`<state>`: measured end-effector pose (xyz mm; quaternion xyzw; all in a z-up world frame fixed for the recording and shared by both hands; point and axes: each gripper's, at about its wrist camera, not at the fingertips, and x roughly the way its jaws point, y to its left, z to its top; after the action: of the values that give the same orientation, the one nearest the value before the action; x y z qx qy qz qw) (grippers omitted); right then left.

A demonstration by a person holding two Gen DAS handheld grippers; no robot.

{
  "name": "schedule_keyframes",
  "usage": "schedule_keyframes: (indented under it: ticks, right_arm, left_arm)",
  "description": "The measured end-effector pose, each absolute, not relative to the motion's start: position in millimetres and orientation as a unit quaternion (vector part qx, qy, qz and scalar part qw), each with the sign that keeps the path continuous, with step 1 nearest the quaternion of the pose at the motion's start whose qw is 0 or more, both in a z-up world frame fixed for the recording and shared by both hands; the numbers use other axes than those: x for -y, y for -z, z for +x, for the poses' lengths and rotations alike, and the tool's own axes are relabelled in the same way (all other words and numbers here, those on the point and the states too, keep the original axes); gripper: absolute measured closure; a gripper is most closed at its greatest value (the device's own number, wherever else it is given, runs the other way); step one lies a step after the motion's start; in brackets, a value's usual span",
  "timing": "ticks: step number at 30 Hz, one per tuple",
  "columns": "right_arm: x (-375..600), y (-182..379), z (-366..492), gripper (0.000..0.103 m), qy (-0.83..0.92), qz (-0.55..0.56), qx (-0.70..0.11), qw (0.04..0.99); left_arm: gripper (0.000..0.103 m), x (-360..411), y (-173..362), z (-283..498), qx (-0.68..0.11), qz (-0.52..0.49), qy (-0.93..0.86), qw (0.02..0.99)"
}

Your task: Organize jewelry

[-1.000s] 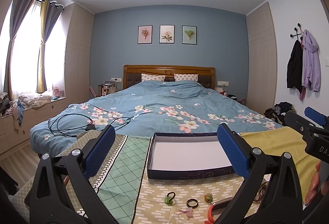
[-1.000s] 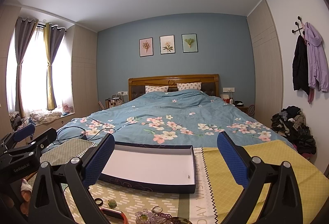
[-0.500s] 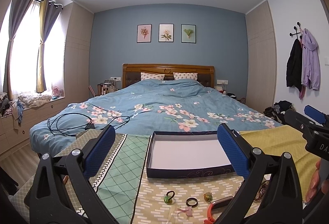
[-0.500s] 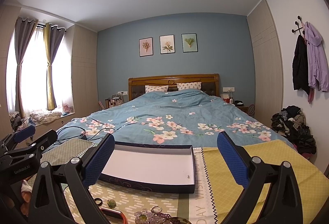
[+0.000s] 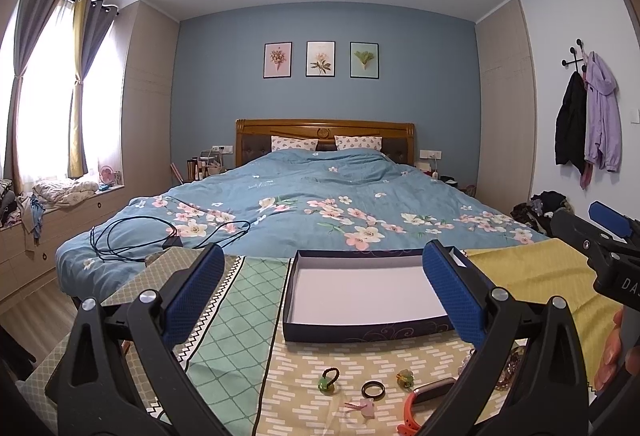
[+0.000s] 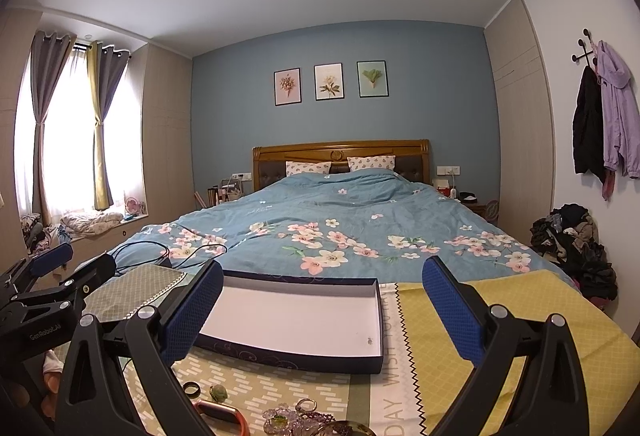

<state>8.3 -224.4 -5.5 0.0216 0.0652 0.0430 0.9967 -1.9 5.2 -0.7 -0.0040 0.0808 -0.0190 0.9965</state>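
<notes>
Patterned cloth [image 5: 248, 316] is covering the foot of the bed [image 5: 320, 196], and both grippers are hovering over it. Left gripper [image 5: 320, 292] and right gripper [image 6: 320, 302] are each holding their fingers wide apart, gripping nothing. An empty box [image 5: 360, 288] is lying just beyond them. Nearer the cloth's front edge, a ring [image 5: 373, 390], green bead [image 5: 326, 387], orange band [image 5: 424, 402] and bracelets [image 6: 296, 418] are lying apart.

A shallow navy box [image 5: 362, 328] with a white floor lies open and bare on the patterned cloth, and just before it sit a green bead charm [image 5: 327, 385], a black ring [image 5: 373, 390], an orange band [image 5: 416, 406] and (seemingly) tangled beads [image 6: 298, 416].
</notes>
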Motion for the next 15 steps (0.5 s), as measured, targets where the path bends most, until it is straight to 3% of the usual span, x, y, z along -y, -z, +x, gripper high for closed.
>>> schedule_keyframes:
  ticks: [7,15]
  right_arm:
    - [231.1,15.6,18.3,0.007,-0.054,0.015,-0.113,0.992]
    - [255.2,62.8,40.9,0.01,-0.09,0.017,-0.271,0.958]
  left_arm:
    - [0.005,-9.3,9.1,5.0,-0.113,0.003,0.036,0.993]
    - [0.005,1.4,40.1,20.9,-0.203,0.039,0.123,0.971]
